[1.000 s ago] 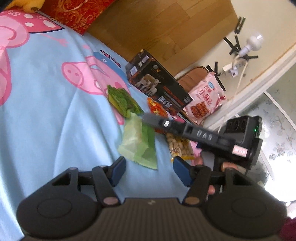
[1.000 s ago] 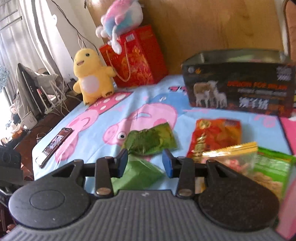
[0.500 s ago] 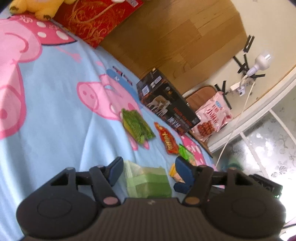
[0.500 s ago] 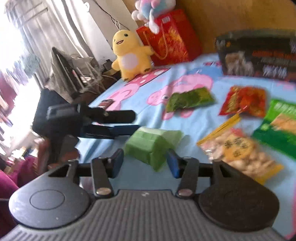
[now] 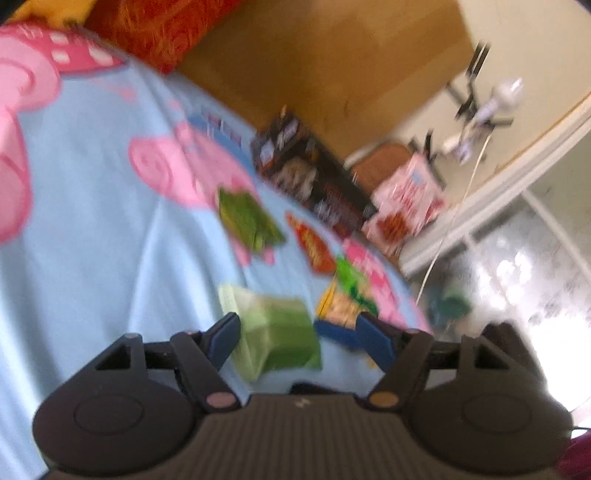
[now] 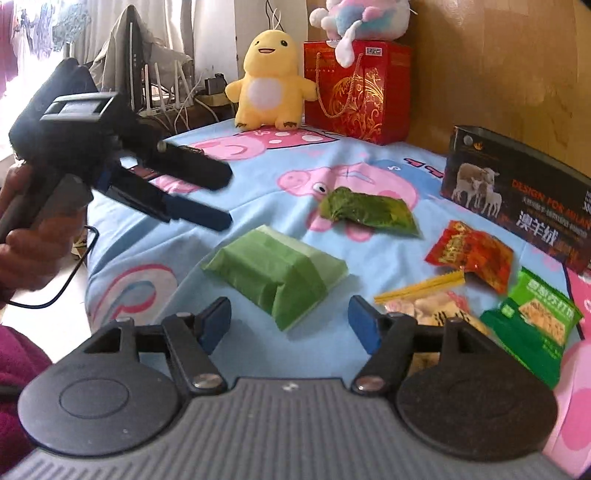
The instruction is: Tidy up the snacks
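Several snack packs lie on a blue pig-print bedsheet [image 6: 258,184]. A light green pack [image 6: 277,271] lies just ahead of my open right gripper [image 6: 290,321]; it also shows in the blurred left wrist view [image 5: 277,332], between the fingers of my open left gripper [image 5: 299,336]. Beyond lie a dark green pack [image 6: 369,210], a red pack [image 6: 471,254], a yellow-topped clear pack [image 6: 424,299] and a green biscuit pack [image 6: 535,325]. An open black box [image 6: 517,203] stands at the back right. The left gripper [image 6: 218,195] hovers open at left.
A yellow plush duck [image 6: 271,81] and a red gift bag [image 6: 354,92] with a pastel plush [image 6: 358,18] on it stand at the headboard. A pink snack bag [image 5: 406,199] leans beside the box. The bed edge drops off at left.
The right gripper has opened wider and swung back toward the headboard. The left gripper has drawn closer over the light green pack, its view now blurred by motion.
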Demonstrator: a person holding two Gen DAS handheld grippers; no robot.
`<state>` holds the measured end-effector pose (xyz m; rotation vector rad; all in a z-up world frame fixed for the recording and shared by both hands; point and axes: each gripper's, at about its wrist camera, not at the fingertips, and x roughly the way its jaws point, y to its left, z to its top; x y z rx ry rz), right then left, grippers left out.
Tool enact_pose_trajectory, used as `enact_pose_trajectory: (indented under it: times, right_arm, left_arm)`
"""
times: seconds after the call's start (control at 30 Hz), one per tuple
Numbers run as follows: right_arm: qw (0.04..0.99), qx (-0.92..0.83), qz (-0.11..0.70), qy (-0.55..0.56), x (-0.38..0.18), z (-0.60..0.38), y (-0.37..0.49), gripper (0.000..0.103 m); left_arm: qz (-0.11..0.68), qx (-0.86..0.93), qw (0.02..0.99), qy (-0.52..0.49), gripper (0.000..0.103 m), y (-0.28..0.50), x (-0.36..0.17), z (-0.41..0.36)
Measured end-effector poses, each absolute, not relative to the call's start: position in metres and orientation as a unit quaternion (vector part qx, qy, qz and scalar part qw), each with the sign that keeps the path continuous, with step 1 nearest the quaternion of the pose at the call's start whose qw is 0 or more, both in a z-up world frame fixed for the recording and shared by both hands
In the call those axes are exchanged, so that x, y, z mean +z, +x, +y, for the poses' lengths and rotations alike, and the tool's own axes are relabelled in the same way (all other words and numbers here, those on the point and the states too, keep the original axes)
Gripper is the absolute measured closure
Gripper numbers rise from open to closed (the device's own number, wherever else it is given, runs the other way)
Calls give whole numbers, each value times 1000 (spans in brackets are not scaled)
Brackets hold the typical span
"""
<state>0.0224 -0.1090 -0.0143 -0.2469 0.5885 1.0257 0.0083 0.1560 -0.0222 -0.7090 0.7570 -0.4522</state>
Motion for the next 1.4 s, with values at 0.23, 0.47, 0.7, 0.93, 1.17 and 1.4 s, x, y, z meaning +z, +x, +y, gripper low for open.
enact_pose_trajectory:
  times: [0.23, 0.47, 0.7, 0.93, 1.17, 1.4]
  right_arm:
    - [843, 460, 254, -119, -15, -98, 17, 48]
    - [865, 426, 249, -91, -14, -106, 20, 57]
    - [892, 388, 226, -52, -11, -121, 23, 59]
    - [913, 362, 182, -46, -1, -129, 24, 60]
    - [935, 325, 135, -54, 20, -135, 52, 63]
    - [955, 274, 93, -59, 48, -145, 113, 63]
  left_arm:
    - [353, -213, 854, -317, 35, 11, -19, 142]
    - [326, -240, 861, -308, 40, 16, -6, 130]
    - [315, -253, 870, -282, 40, 31, 7, 116]
    - [300, -266, 878, -260, 40, 49, 27, 107]
    - [271, -287, 894, -212, 40, 99, 58, 85]
    - [252, -293, 901, -196, 34, 181, 79, 59]
